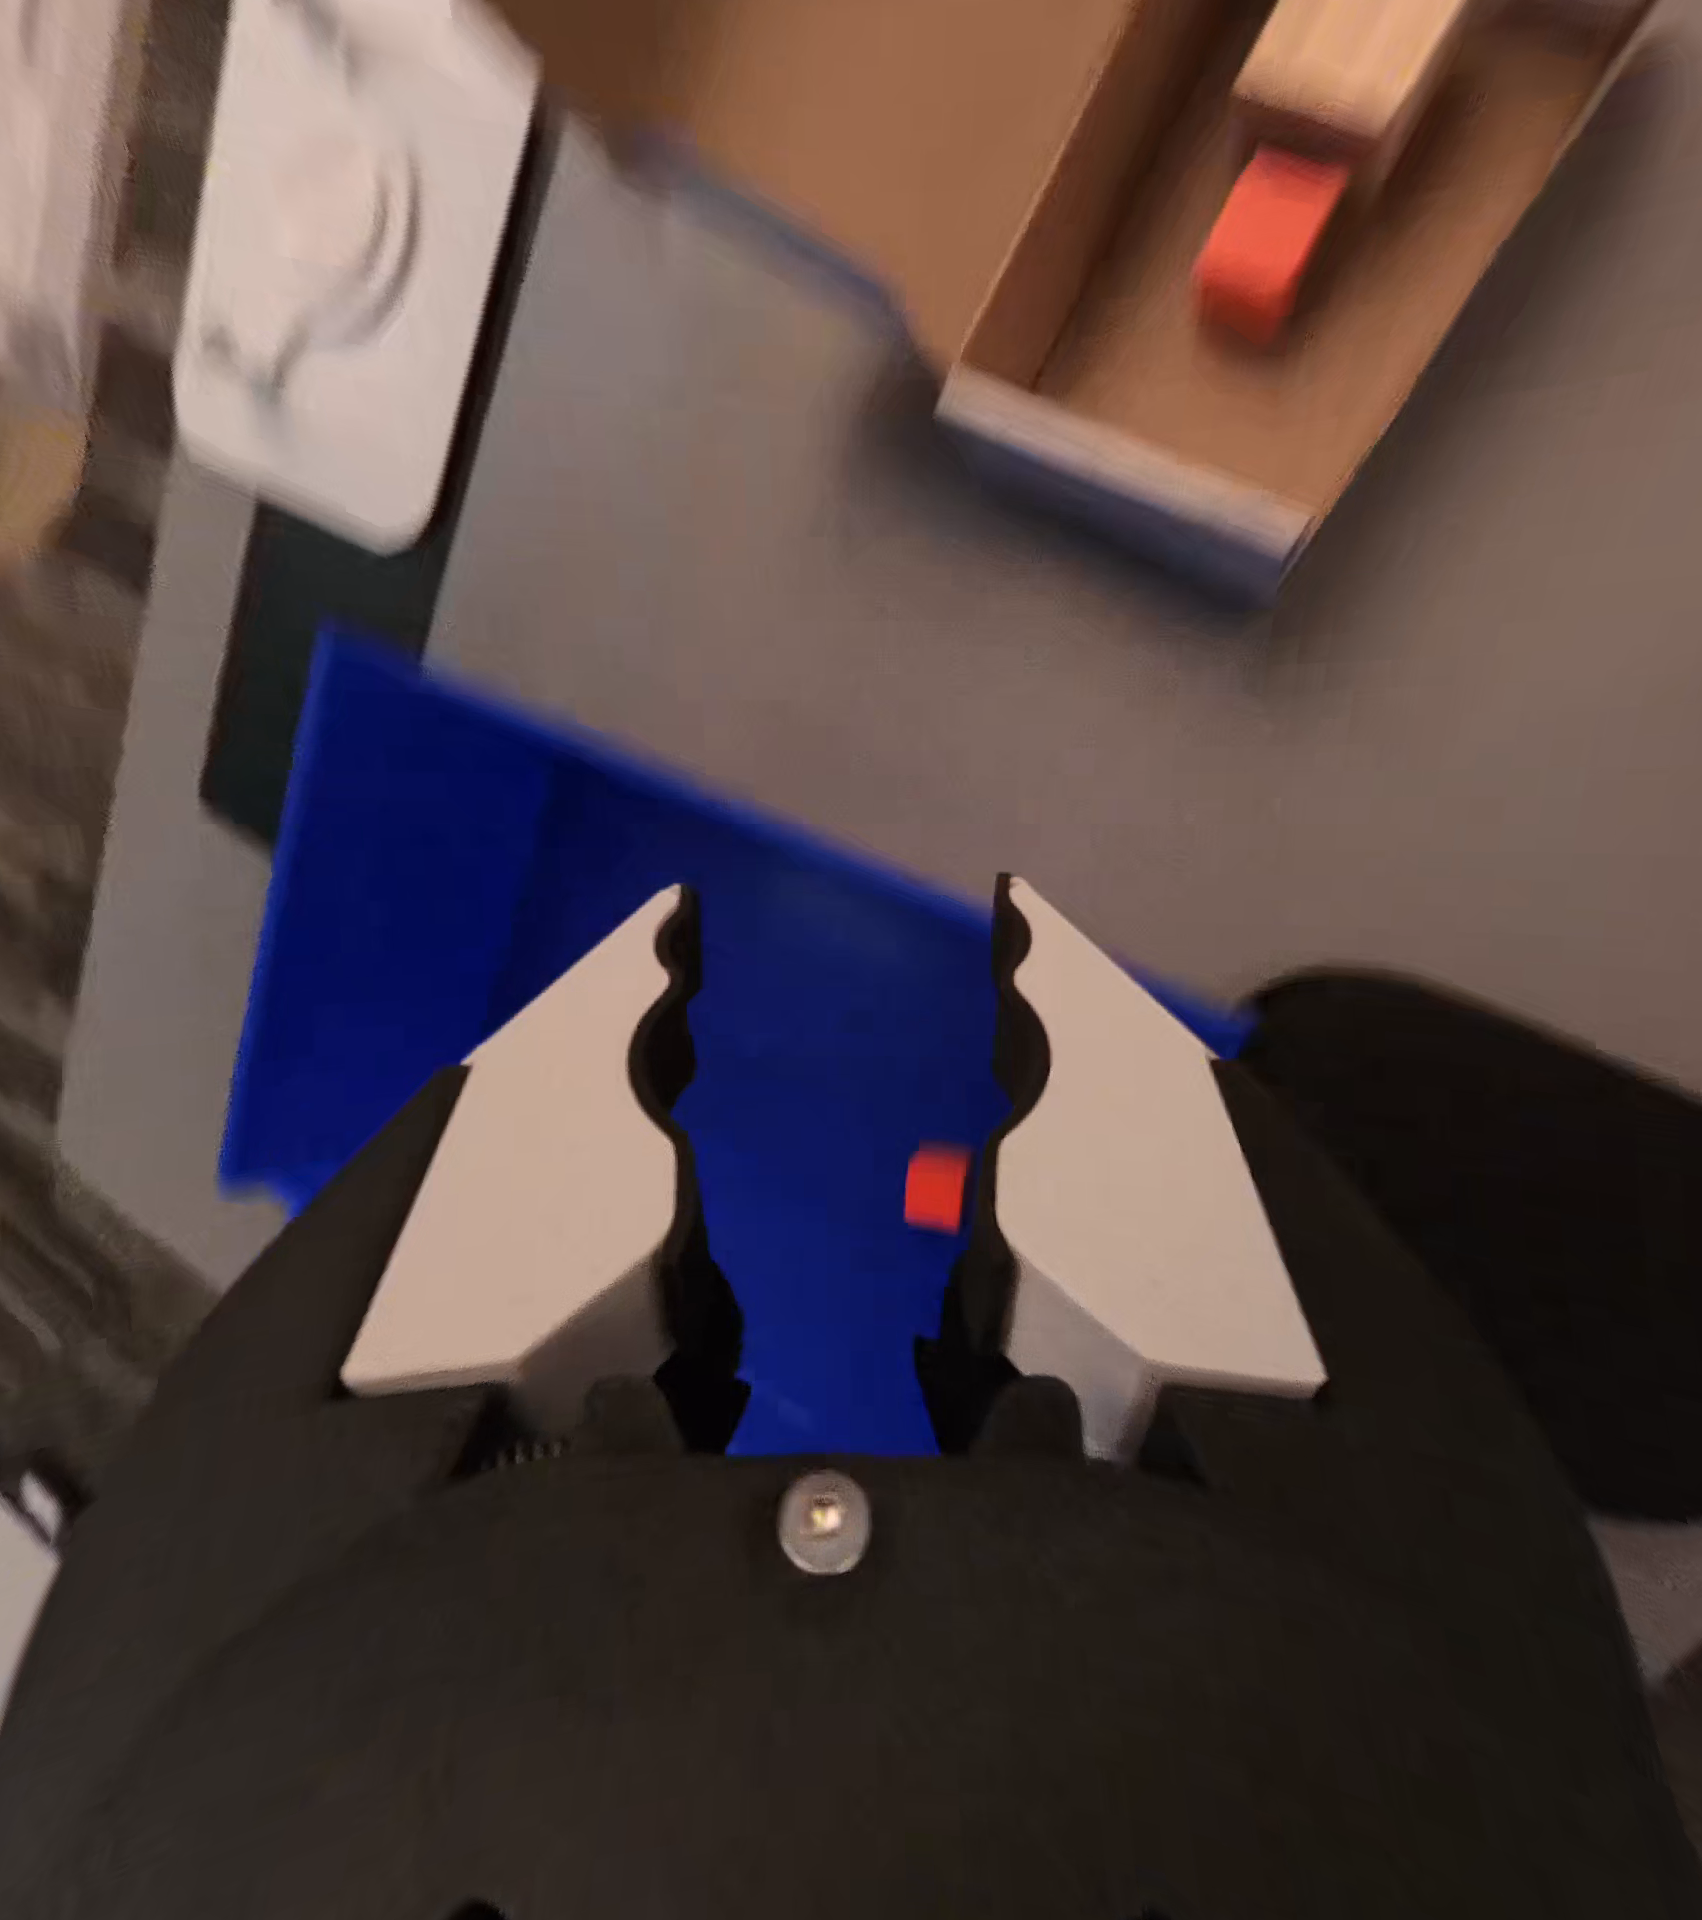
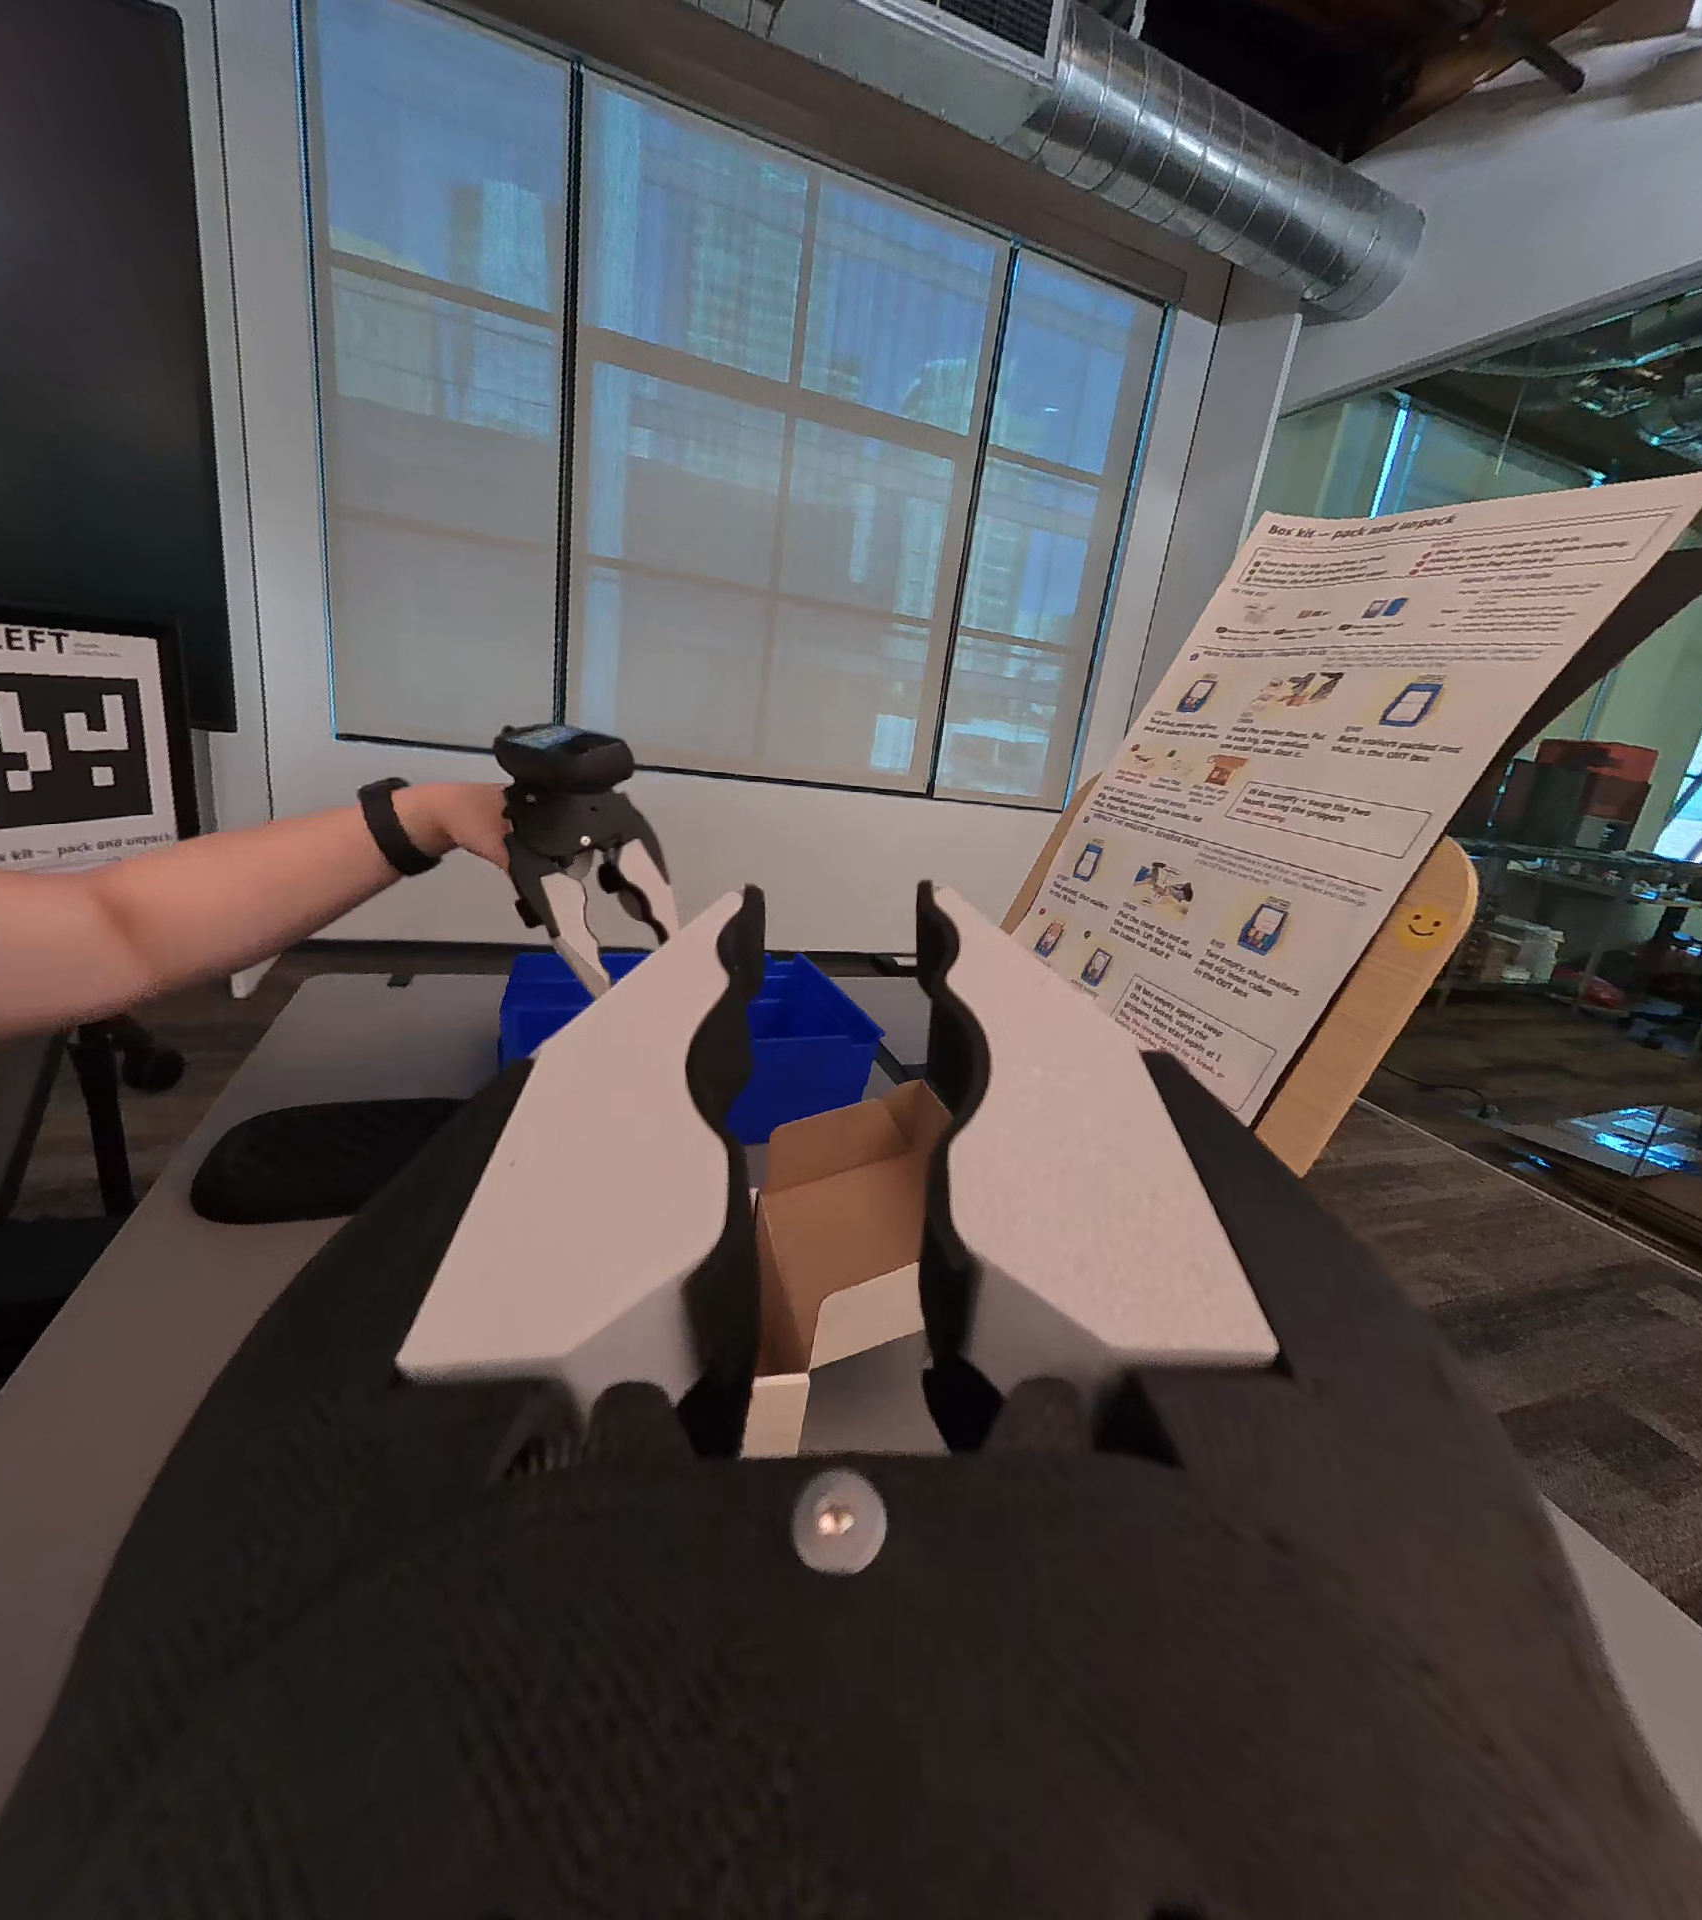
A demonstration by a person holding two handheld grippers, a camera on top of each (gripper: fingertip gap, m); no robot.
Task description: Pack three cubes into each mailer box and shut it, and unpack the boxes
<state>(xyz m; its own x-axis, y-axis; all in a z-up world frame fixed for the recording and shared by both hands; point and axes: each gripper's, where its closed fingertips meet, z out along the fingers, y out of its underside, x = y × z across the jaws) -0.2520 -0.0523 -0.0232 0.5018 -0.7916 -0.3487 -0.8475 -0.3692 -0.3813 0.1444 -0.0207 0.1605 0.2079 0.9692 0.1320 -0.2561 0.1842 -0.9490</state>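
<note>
The left gripper (image 1: 842, 904), a black two-finger claw with pale grey finger faces, hung above the deep-blue plastic bin (image 1: 431, 883), its jaws spread wide and holding nothing. One small red cube (image 1: 935, 1187) lay on the bin's floor, just inside the right-hand finger. To my eye the step in hand was fetching that cube, either for packing or after dropping it there; I could not tell which. To take it cleanly the claw would want shifting so the cube sat midway between the jaws, then lowering straight down clear of the bin wall before closing.

The open brown cardboard mailer box (image 1: 1023, 343) sat well apart on the table, with another red cube (image 1: 1262, 244) inside it. The right gripper (image 2: 834, 904) waited low over that box, jaws parted and empty, the box's flap showing between them.

The table (image 1: 930, 675) was a smooth grey top, and a black padded rest (image 2: 317, 1153) lay near the bin. Behind stood a tall gridded window (image 2: 722, 416), a printed instruction sheet (image 2: 1346, 748) propped on a wooden board, and a black-and-white marker card (image 2: 57, 748) on the left. The left view was blurred.
</note>
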